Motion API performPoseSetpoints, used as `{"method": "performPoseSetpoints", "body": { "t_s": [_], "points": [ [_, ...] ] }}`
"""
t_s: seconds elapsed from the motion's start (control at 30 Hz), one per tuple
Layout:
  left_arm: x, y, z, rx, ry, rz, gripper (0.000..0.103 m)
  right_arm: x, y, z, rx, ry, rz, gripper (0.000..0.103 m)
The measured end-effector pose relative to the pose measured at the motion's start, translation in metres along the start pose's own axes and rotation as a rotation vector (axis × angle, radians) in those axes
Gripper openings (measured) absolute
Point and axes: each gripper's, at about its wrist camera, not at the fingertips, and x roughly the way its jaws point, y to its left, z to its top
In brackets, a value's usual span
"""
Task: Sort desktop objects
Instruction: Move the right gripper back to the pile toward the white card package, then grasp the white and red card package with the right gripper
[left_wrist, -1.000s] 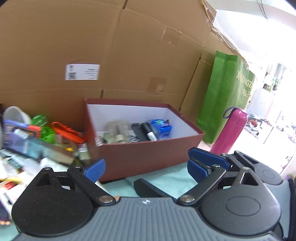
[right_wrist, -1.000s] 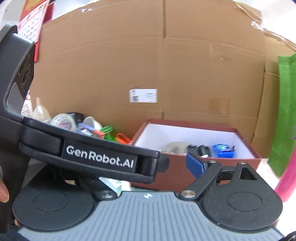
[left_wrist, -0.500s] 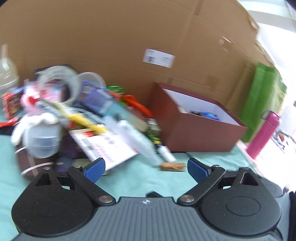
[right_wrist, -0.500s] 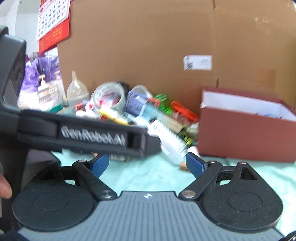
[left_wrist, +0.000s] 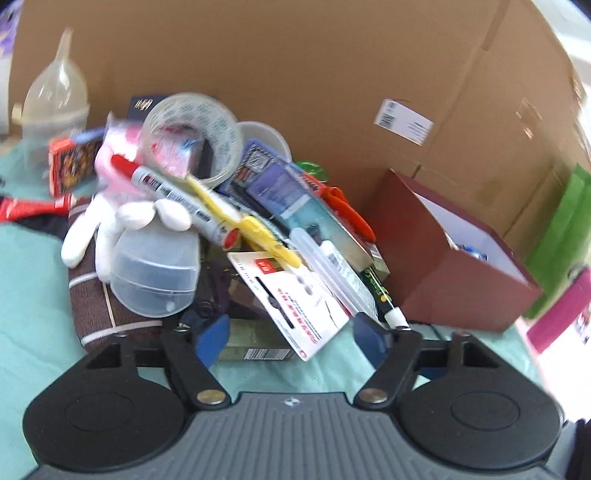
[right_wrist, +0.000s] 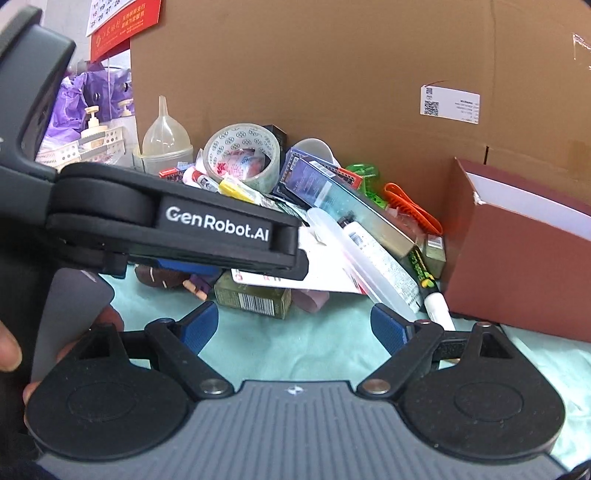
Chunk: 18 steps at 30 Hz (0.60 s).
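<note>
A heap of desk objects lies on the teal cloth: a tape roll (left_wrist: 195, 136), a red-capped marker (left_wrist: 173, 192), a yellow pen (left_wrist: 243, 225), a white plush toy (left_wrist: 110, 218), a clear plastic lid (left_wrist: 155, 273), a white carded pack (left_wrist: 288, 299) and a small olive box (left_wrist: 255, 343). The dark red box (left_wrist: 454, 273) stands to the right of the heap. My left gripper (left_wrist: 291, 341) is open and empty, its fingers either side of the olive box and the card. My right gripper (right_wrist: 295, 328) is open and empty over the cloth, in front of the olive box (right_wrist: 251, 297). The left gripper's body (right_wrist: 177, 225) crosses the right wrist view.
A tall cardboard wall (left_wrist: 332, 74) backs the heap. A clear funnel container (left_wrist: 55, 107) stands at the far left. A green bag (left_wrist: 565, 236) and a pink bottle (left_wrist: 561, 317) stand right of the red box. A white basket with pump bottles (right_wrist: 92, 140) is beyond the left edge.
Both grippers have swung left, away from the red box, and come down close to the heap. Both stay open and empty.
</note>
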Motion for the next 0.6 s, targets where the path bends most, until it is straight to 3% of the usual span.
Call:
{"method": "performPoseSetpoints", "body": {
  "t_s": [0.1,0.33,0.5,0.6],
  "points": [
    [0.003,0.010,0.005,-0.058,0.008,-0.007,0.068,0.006,0.000,0.003,-0.006,-0.008,0.016,0.088],
    [0.010,0.021,0.013,-0.081,0.046,-0.015,0.056,0.018,0.001,0.008,-0.029,-0.018,0.036,0.086],
    [0.010,0.021,0.015,-0.071,0.060,-0.018,0.053,0.030,0.004,0.008,-0.088,0.002,-0.026,0.078],
    [0.013,0.018,0.015,-0.065,0.080,-0.037,0.037,0.038,0.014,0.009,-0.159,-0.012,-0.027,0.072]
  ]
}}
